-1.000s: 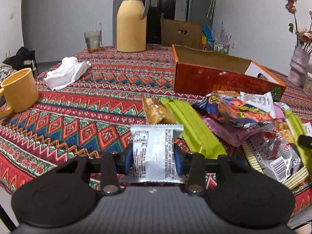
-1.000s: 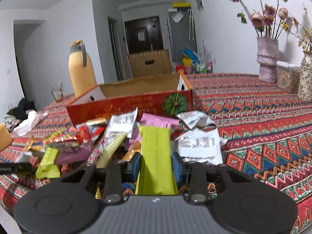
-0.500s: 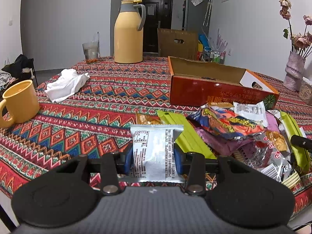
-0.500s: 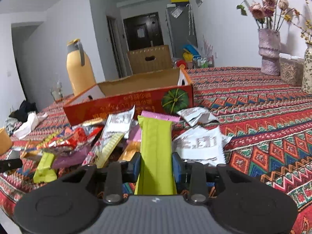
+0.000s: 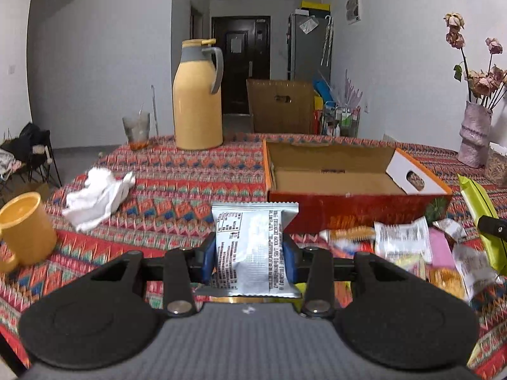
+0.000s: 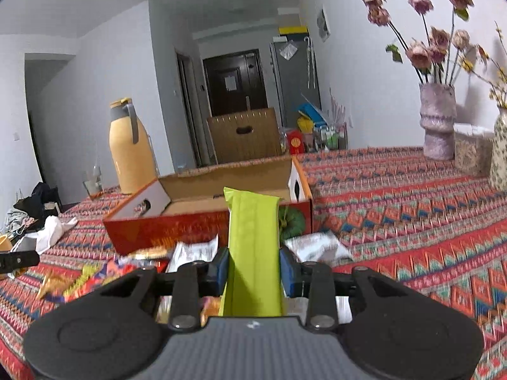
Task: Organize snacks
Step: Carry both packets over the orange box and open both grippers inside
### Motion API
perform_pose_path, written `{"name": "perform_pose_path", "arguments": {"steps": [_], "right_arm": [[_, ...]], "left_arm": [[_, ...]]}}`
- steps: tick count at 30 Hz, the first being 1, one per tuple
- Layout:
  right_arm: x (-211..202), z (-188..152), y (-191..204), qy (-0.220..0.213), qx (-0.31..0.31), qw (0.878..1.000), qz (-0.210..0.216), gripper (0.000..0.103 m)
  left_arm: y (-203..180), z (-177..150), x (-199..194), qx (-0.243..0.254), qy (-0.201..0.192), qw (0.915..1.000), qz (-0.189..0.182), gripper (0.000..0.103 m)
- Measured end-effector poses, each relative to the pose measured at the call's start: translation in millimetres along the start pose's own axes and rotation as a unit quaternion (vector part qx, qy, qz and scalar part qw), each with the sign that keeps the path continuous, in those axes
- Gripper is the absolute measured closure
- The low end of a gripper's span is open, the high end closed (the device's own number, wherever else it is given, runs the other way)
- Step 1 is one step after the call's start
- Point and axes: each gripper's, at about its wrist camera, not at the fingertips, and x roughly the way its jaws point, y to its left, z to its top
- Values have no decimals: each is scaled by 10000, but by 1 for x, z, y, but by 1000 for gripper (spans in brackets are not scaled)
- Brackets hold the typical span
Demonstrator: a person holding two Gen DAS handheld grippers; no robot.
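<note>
Black gripper (image 5: 250, 255) linkages, blue pads (image 5: 207, 258) (silver screws)

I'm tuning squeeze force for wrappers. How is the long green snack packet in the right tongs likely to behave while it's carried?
The green packet, clamped near its lower end by the right tongs, stands up unsupported, so it is probably fairly stiff and light. Its smooth, creased wrapper looks slippery, so it might slide if the squeeze eases. Held low, the tall free end may sway or tilt.

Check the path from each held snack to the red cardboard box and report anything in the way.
Nothing visible blocks either path. The left gripper holds the silver packet and the right gripper the green packet, both above the loose snack pile. Only the near wall of the red cardboard box must be cleared; its inside looks empty.
</note>
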Motion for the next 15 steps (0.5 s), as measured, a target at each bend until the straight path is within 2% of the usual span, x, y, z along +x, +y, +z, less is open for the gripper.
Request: {"name": "perform_pose_path", "arguments": {"steps": [15], "right_arm": [[73,67,15,-300,-228,9993,8,71]], "left_arm": [[-38,74,57,193,-327,9991,-187,62]]}}
